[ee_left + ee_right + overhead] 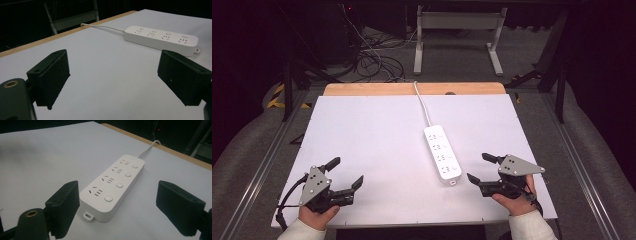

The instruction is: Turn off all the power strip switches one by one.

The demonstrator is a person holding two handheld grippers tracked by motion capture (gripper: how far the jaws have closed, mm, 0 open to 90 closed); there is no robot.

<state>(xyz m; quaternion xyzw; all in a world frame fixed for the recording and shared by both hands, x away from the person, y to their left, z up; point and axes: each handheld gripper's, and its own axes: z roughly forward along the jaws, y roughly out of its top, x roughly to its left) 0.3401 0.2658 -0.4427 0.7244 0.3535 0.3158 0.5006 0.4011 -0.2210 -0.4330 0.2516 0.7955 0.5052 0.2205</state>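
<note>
Right gripper [476, 167] sits near the front right corner of the white table [377, 130], jaws spread wide, nothing between them, aimed left toward the power strip [442, 153]. In the right gripper view [117, 202] the strip's near end [113, 186] lies just ahead of the gap between the jaws, closer to the left one, not touching either pad as far as I can tell. Left gripper [347, 172] is at the front left corner, jaws also wide apart and empty, pointing up and right across the table; in the left gripper view [113, 75] there is only bare table between the jaws, with the strip [161, 37] well beyond, off to the right. Strip lies flat, right of table centre, long axis running roughly front to back, four outlets each with a round button [108, 198] beside it, small mounting tab [88, 215] at the near end. Its white cable [422, 102] runs from the far end over the wooden back edge [412, 89] of the table. A person's hand [514, 200] holds the right gripper, light sleeve at the wrist.
</note>
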